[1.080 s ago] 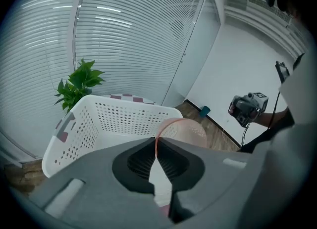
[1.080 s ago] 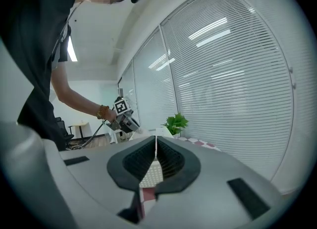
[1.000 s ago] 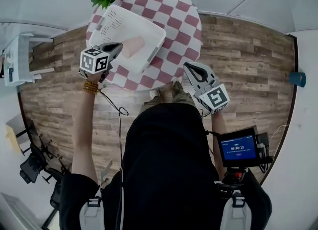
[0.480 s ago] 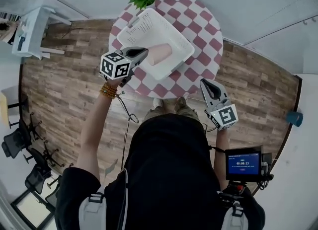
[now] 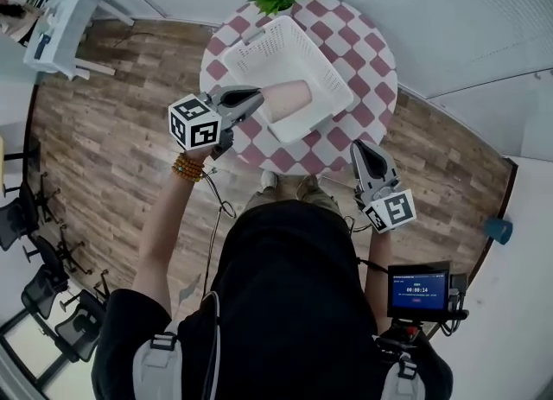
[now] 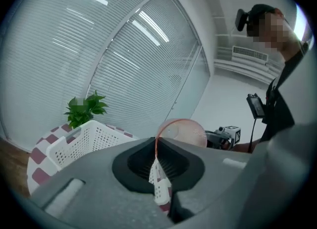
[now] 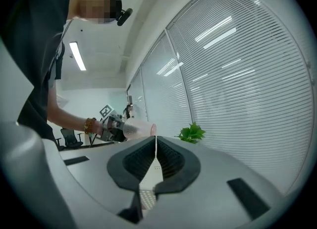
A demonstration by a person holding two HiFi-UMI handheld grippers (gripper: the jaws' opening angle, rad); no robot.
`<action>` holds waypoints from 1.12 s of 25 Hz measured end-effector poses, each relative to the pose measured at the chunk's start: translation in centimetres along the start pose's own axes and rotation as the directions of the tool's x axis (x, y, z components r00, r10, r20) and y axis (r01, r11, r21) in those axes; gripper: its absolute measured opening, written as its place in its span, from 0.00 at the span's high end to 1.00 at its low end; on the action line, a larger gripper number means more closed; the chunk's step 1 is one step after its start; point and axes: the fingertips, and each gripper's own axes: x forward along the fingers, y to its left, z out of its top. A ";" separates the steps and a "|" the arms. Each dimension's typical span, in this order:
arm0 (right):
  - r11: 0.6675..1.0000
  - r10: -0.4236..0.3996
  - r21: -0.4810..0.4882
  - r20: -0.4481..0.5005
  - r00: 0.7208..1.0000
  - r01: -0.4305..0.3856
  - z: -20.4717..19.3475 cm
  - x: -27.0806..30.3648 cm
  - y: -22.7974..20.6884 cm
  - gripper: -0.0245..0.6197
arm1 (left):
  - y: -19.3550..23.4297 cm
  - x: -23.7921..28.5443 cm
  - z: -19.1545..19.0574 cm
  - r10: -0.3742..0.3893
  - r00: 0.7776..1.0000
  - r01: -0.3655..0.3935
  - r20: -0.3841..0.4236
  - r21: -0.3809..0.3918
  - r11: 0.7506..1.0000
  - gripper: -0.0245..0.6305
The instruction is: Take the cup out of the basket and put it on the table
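Cup (image 5: 287,98) is hanging rim-pinched in the clenched fingers of your left gripper (image 5: 253,96), basket (image 5: 259,44) beneath them, while your right gripper (image 5: 360,149) is idling closed, empty; setting it on the table (image 5: 371,54) is remaining.

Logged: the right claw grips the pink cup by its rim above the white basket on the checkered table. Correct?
No, the left claw grips the pink cup by its rim above the white basket on the checkered table; the left gripper view shows the rim pinched between its jaws. The right claw is shut, empty.
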 end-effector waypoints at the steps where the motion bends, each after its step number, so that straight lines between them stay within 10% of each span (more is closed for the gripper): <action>1: 1.000 0.007 0.010 0.015 1.000 -0.007 0.5 0.3 0.3 0.95 | -0.4 -0.5 0.2 -0.005 1.000 0.005 0.018 0.011 1.000 0.94; 28: 0.992 0.125 -0.037 0.024 0.992 -0.124 2.0 5.2 9.2 0.95 | -5.1 -13.3 -0.9 -0.007 0.928 -0.038 0.373 0.113 0.993 0.94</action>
